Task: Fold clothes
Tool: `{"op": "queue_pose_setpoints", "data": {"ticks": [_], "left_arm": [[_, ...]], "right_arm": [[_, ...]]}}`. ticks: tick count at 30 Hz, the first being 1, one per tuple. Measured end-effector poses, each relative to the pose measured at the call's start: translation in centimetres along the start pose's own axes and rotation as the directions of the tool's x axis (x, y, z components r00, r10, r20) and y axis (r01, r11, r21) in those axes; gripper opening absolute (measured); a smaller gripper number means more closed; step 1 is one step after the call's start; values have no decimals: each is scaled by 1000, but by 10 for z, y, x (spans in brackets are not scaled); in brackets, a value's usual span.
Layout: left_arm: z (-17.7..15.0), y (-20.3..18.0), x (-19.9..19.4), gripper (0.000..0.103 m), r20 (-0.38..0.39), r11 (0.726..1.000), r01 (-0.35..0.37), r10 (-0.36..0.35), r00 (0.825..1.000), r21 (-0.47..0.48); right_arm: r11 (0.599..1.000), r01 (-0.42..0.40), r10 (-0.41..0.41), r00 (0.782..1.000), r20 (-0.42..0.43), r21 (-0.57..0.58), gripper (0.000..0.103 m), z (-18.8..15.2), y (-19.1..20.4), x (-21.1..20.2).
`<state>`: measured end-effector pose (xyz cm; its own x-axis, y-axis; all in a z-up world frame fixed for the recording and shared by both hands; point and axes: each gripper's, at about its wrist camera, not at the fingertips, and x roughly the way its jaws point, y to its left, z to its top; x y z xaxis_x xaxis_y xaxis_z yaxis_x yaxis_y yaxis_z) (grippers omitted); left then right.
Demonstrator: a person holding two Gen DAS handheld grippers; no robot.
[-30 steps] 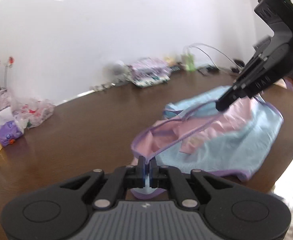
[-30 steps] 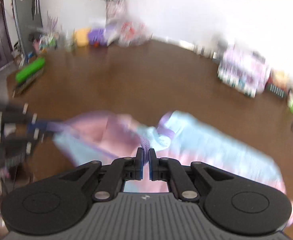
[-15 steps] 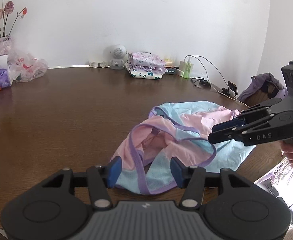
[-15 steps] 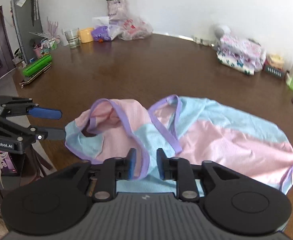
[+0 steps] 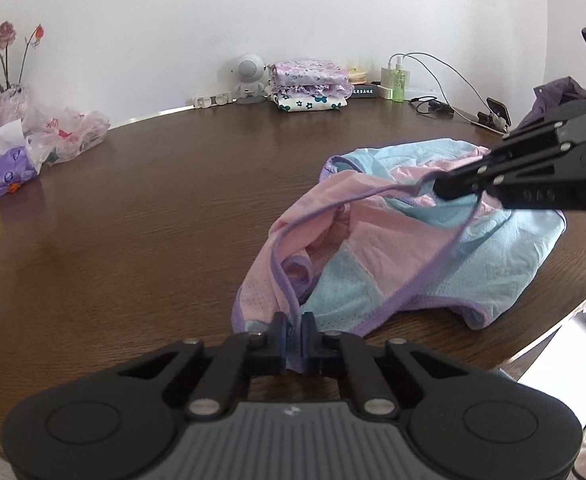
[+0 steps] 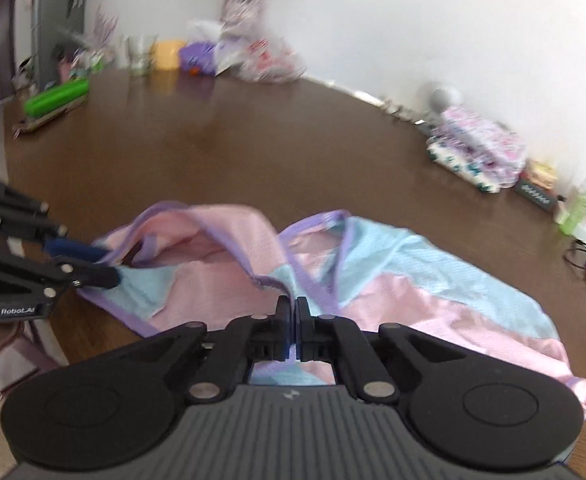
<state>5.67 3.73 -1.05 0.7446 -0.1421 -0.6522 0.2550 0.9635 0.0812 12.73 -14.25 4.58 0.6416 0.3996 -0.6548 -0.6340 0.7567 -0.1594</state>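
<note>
Behind pinched garment (image 5: pixel 393 248), folded clothes stack (image 5: pixel 311 84) lines wall.

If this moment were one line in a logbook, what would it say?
left gripper: shut on pink-and-blue mesh garment hem | right gripper: shut on purple trim | brown wooden table: garment part-lifted

Garment (image 5: pixel 397 248): pink and light-blue mesh panels, purple trim on all edges. Lies crumpled on the brown table (image 5: pixel 153 216) near its edge, partly open, not folded. One purple-trimmed edge is lifted off the surface and stretched taut; the far end spreads flatter, blue above pink.
</note>
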Motion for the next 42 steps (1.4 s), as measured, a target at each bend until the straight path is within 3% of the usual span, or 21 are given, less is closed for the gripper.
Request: {"op": "queue_pose_setpoints", "data": {"ticks": [3, 9, 11, 18, 22, 25, 35, 36, 37, 38, 42], "left_arm": [[-3, -4, -7, 4, 15, 997, -29, 28, 999, 72], [-4, -5, -18, 3, 68, 994, -70, 64, 996, 79], [-4, -7, -21, 3, 81, 993, -79, 72, 994, 86], [-3, -12, -34, 3, 139, 990, -106, 92, 986, 95], [-1, -18, -42, 3, 185, 985, -132, 111, 977, 107], [-2, -21, -47, 3, 212, 983, -142, 115, 971, 117], [-5, -21, -53, 3, 232, 983, -146, 118, 966, 109], [-5, -21, -53, 3, 230, 984, -143, 115, 966, 108], [-6, -21, -52, 3, 226, 984, -143, 116, 967, 107], [-7, -20, -51, 3, 221, 984, -144, 117, 968, 107], [-13, -14, -45, 3, 181, 986, -138, 120, 976, 90]], "right_arm": [[997, 35, -37, 999, 25, 68, 2, -10, -16, -17], [993, 5, 4, 998, -68, 120, 2, -49, -16, -19], [994, 5, 1, 998, -61, 109, 2, -53, -11, -20], [996, 48, -49, 999, -21, -75, 18, -45, 17, -18], [973, 82, -92, 995, -37, -216, 28, -40, 32, -6], [952, 96, -113, 993, -42, -290, 30, -39, 38, 1], [856, 134, -175, 984, -35, -499, 30, -36, 58, 15], [847, 127, -170, 985, -38, -516, 24, -36, 61, 16], [839, 119, -166, 985, -41, -531, 3, -35, 64, 17], [842, 114, -165, 985, -50, -527, 1, -35, 63, 18], [941, 114, -123, 992, -6, -320, 1, -27, 36, 3]]}}
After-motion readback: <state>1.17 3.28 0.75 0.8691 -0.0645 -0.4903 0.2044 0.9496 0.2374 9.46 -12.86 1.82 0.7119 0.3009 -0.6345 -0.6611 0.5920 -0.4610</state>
